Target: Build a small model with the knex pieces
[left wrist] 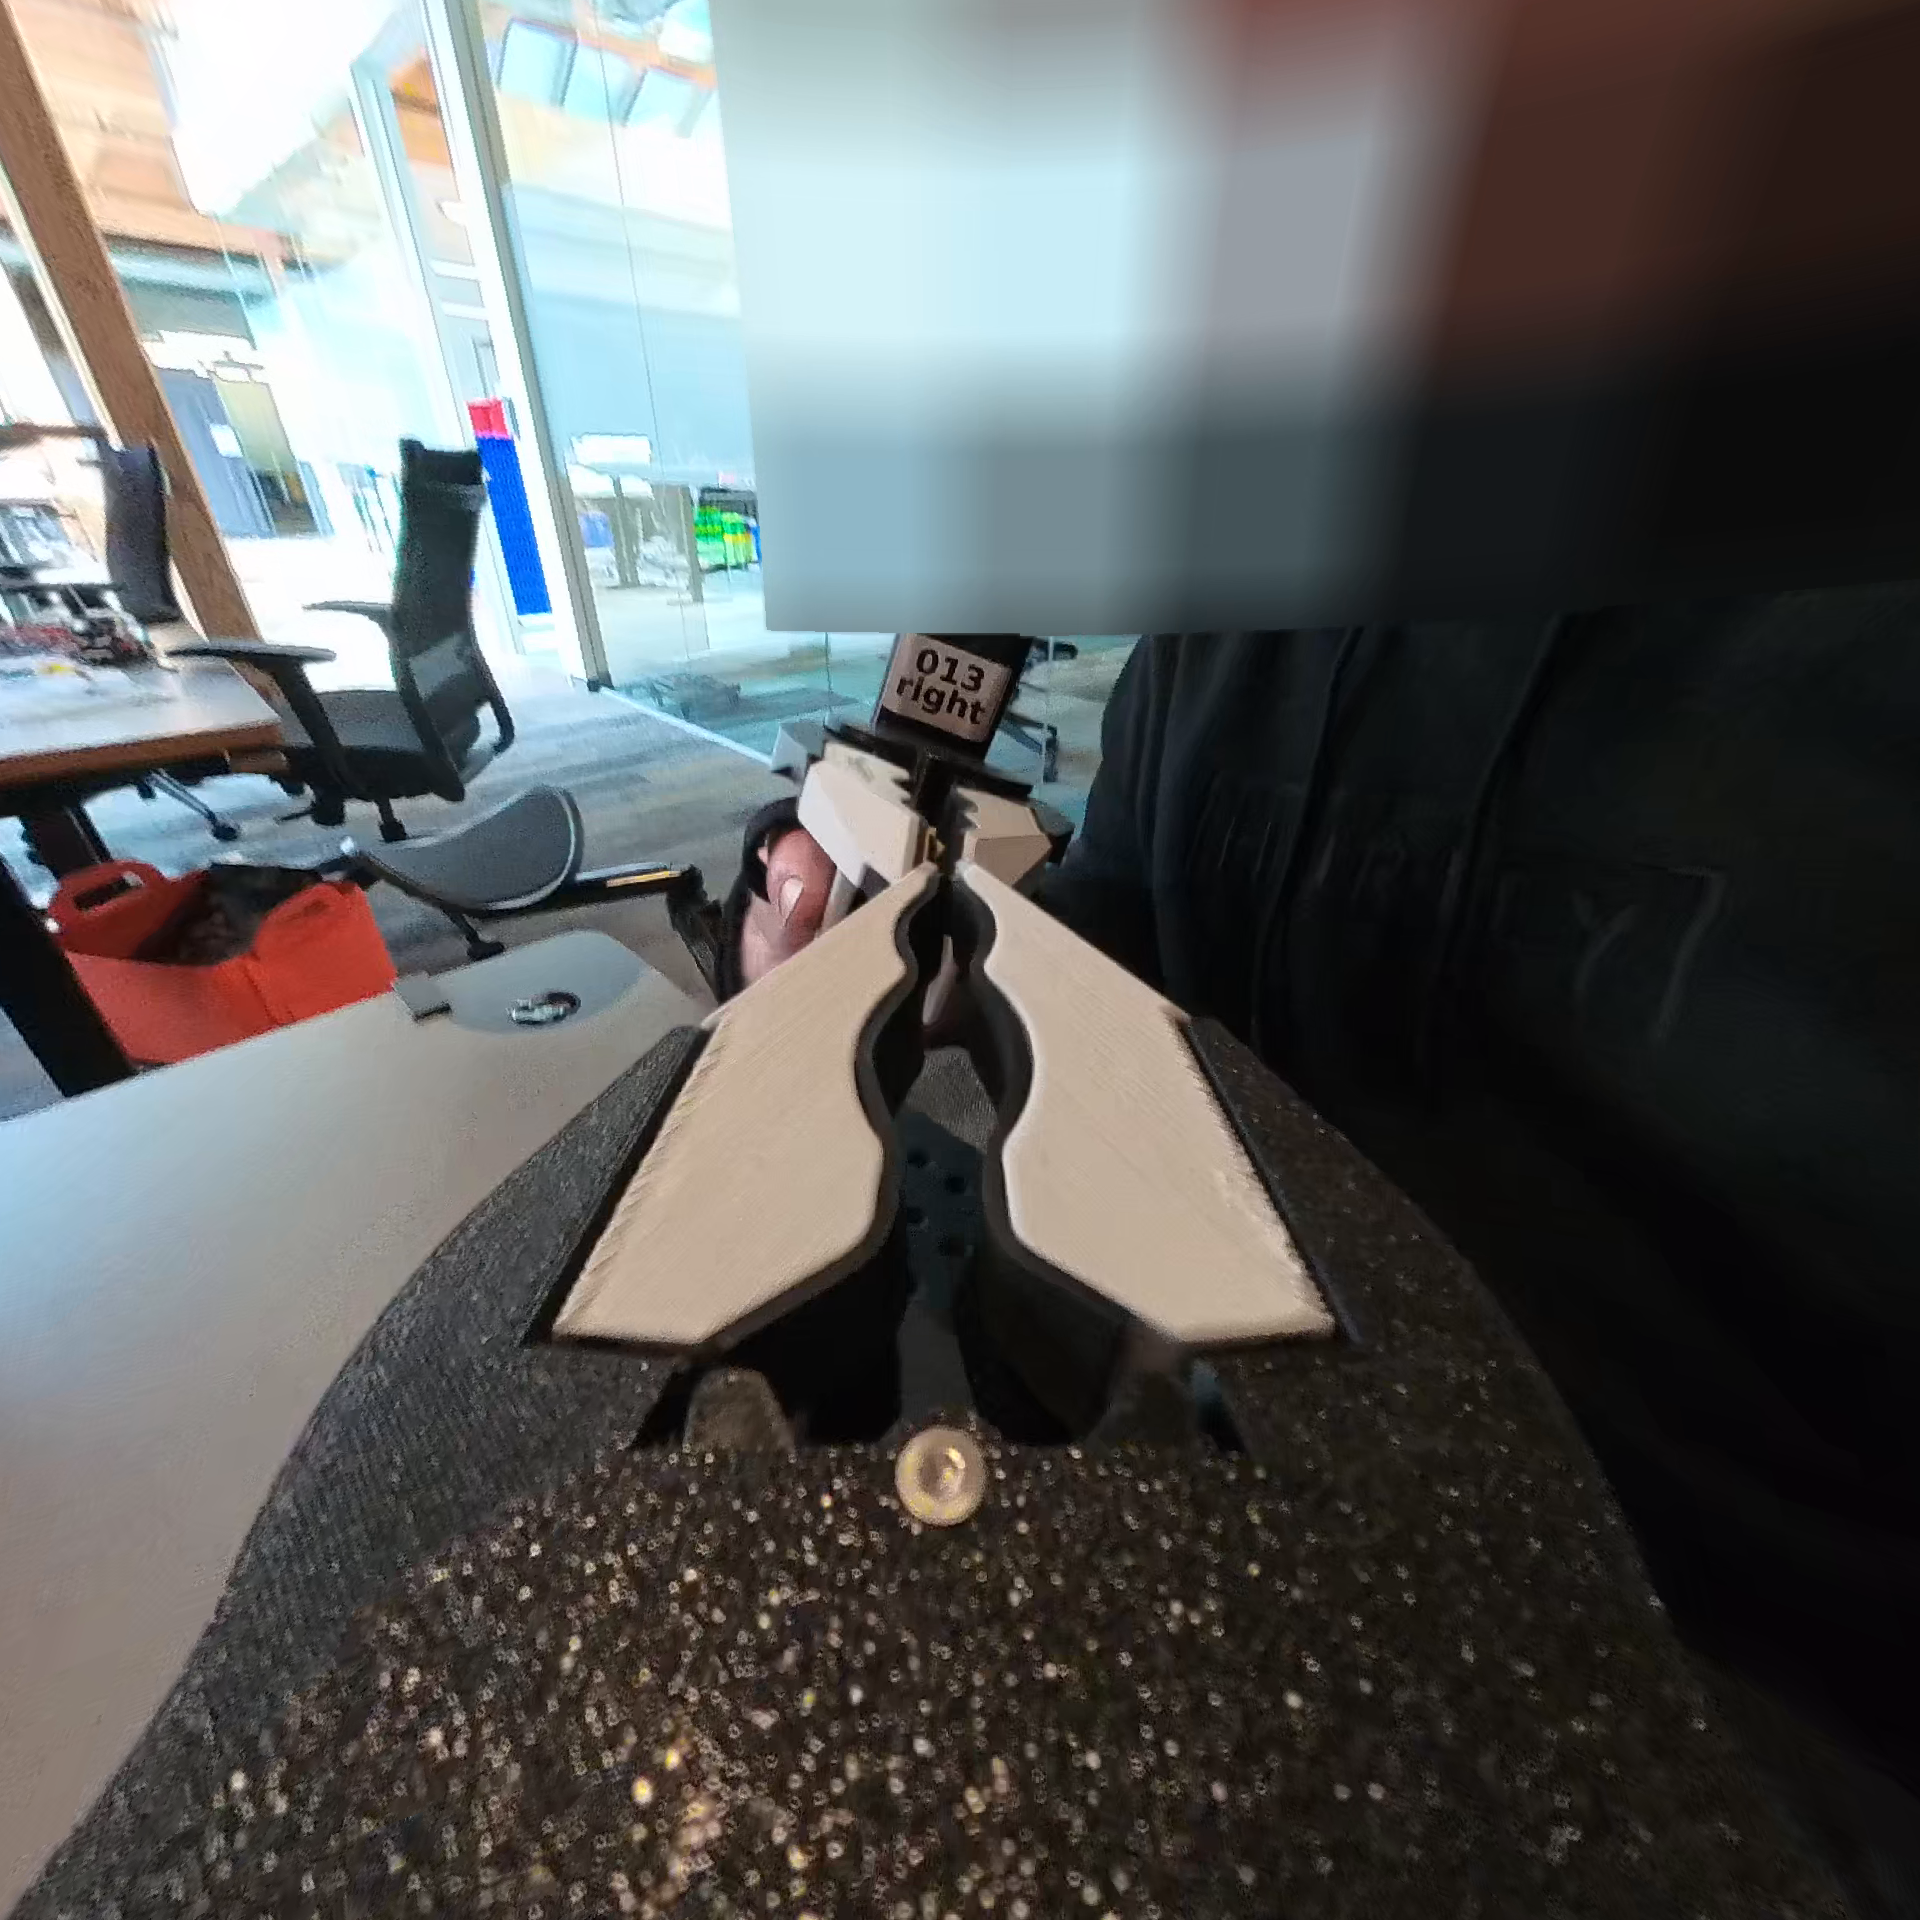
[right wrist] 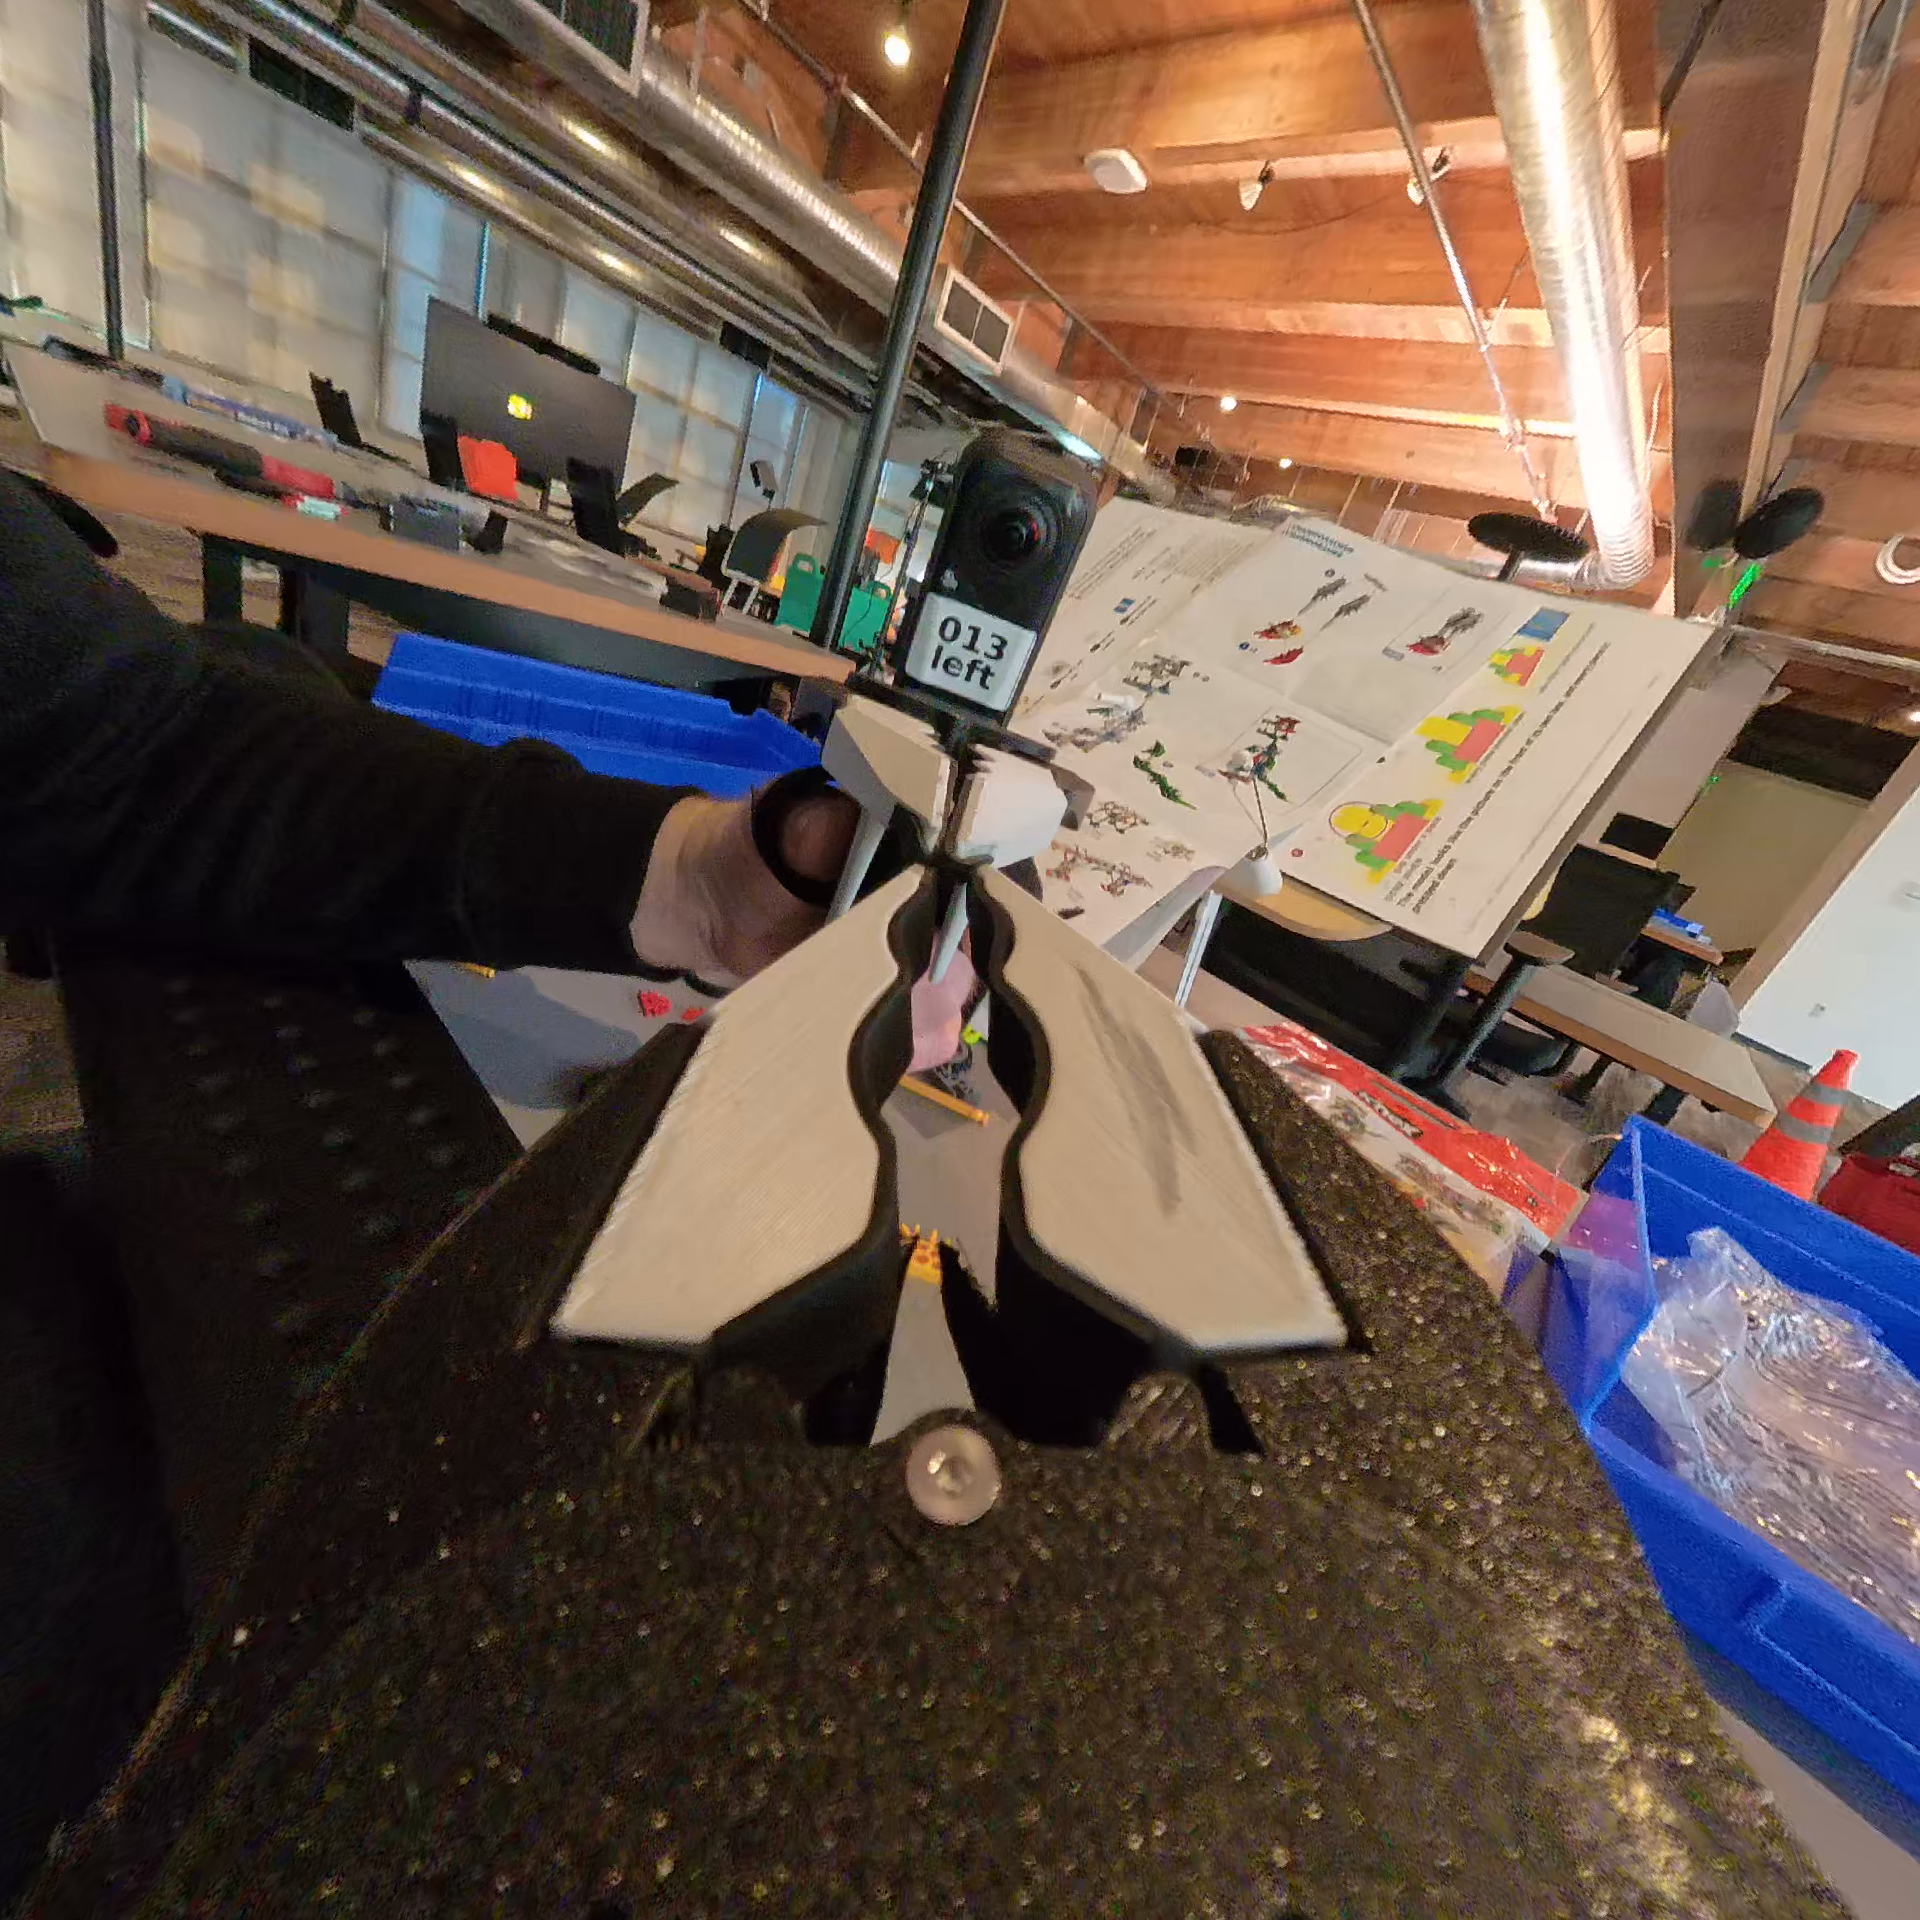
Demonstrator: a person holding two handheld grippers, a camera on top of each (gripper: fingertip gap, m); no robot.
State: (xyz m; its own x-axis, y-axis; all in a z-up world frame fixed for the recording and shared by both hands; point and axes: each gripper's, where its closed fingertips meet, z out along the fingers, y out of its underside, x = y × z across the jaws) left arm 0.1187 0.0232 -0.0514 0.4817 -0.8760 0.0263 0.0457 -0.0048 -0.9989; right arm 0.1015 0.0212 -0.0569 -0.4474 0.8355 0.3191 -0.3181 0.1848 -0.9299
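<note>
My left gripper (left wrist: 943, 883) is shut, its white fingers meeting at the tips, and I see nothing between them. It points straight at my right gripper (left wrist: 935, 831), which a hand (left wrist: 779, 914) holds close in front, tip to tip. In the right wrist view my right gripper (right wrist: 943, 883) is also shut with nothing seen in it. It faces my left gripper (right wrist: 958, 821), which carries a black camera (right wrist: 1023, 540) and is held by a hand (right wrist: 727, 894) in a dark sleeve. Both hover above a grey table (right wrist: 520, 1029).
Small red (right wrist: 652, 1003) and yellow (right wrist: 925, 1252) pieces and a yellow rod (right wrist: 945, 1101) lie on the table. A picture instruction sheet (right wrist: 1351, 727) stands behind. A blue bin (right wrist: 1714, 1558) with plastic bags is at right, an orange cone (right wrist: 1808, 1112) beyond. An office chair (left wrist: 416, 675) and orange bag (left wrist: 208, 966) stand at left. Only a small space, under 4 cm, lies between the two pairs of fingers.
</note>
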